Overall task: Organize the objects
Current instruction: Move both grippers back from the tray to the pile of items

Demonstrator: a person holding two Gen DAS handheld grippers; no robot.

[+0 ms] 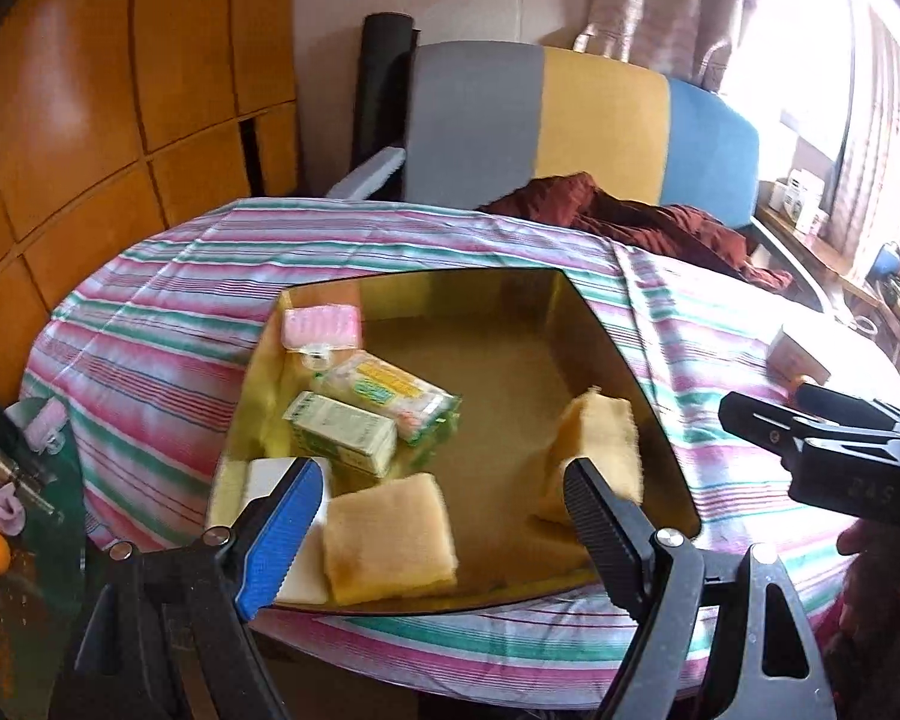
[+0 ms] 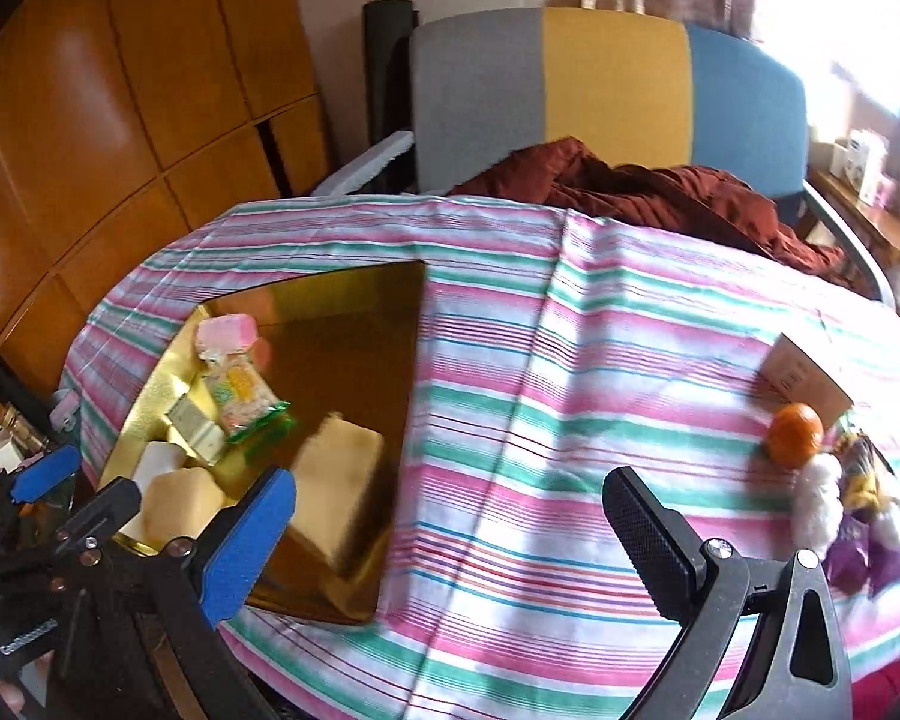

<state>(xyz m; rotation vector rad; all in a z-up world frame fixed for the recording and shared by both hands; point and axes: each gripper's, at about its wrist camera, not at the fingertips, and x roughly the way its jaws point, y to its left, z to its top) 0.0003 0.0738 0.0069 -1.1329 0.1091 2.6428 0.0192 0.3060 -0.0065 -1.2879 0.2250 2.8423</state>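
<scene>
The sorting looks partly done: the gold tray (image 1: 594, 324) on the striped tablecloth (image 1: 150, 324) already holds a pink packet (image 1: 323, 327) at its far left corner, a clear snack bag (image 1: 390, 399) and a green-and-white carton (image 1: 342, 441) just beside it, a white block (image 1: 270, 477) at the near left, and two pale yellow sponges, one (image 1: 387, 546) flat by the near edge and one (image 1: 600, 450) leaning against the right wall; judging by the right wrist view, several things remain outside, well apart from the tray on the cloth's right side: an orange (image 2: 795, 435), a brown box (image 2: 804, 381) behind it, a white fluffy item (image 2: 819, 507) and a purple wrapper (image 2: 864, 558); the left gripper (image 1: 444, 516) hangs over the tray's near edge with its jaws spread wide and nothing between them; the right gripper (image 2: 450, 531) is likewise wide and empty, above bare cloth between the tray and the leftover things; the tray itself is shiny and mirror-like, its inner walls reflecting the contents, with much of its floor free
</scene>
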